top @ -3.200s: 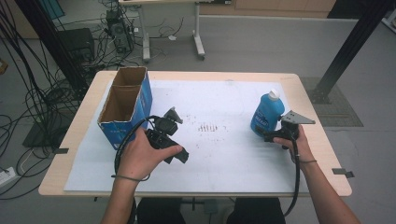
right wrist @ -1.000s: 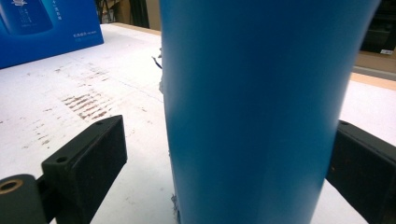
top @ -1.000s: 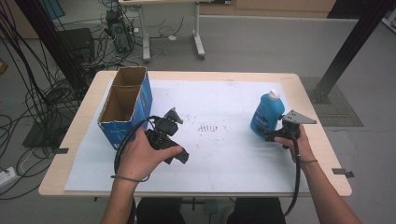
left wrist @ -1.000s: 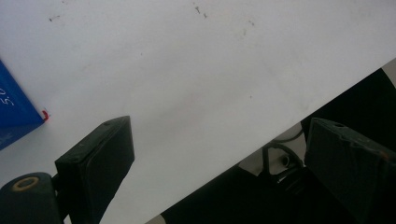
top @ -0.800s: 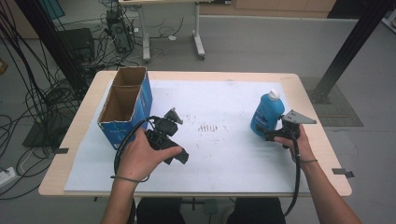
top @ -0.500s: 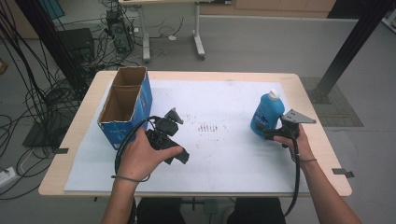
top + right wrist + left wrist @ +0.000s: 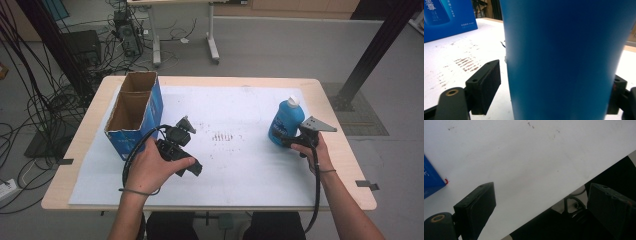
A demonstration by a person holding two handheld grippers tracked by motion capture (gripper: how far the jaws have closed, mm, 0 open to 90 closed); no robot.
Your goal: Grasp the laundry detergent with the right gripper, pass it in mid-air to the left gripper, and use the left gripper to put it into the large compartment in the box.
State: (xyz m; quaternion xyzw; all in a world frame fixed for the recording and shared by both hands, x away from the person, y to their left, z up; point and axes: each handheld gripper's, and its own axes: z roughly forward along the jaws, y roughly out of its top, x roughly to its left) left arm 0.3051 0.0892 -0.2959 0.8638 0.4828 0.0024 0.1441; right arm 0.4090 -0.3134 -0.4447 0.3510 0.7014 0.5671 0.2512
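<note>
A blue bottle (image 7: pixel 286 120) with a white cap stands upright on the white sheet at the table's right. My right gripper (image 7: pixel 284 143) is at its base, open, one jaw on each side. In the right gripper view the bottle (image 7: pixel 564 37) stands between the jaws, with a thin gap at the left jaw; the right jaw sits at the bottle's edge. My left gripper (image 7: pixel 193 168) lies low over the sheet beside the box, held in the left hand. In the left gripper view its jaws stand wide apart, open (image 7: pixel 542 190), with nothing between them.
An open blue cardboard box (image 7: pixel 132 112) stands at the table's left, just beyond the left hand; its corner (image 7: pixel 431 180) shows beside the left jaw. A white sheet (image 7: pixel 235 110) covers most of the wooden table. Faint brown marks (image 7: pixel 222 136) lie mid-sheet. Cables and desks surround the table.
</note>
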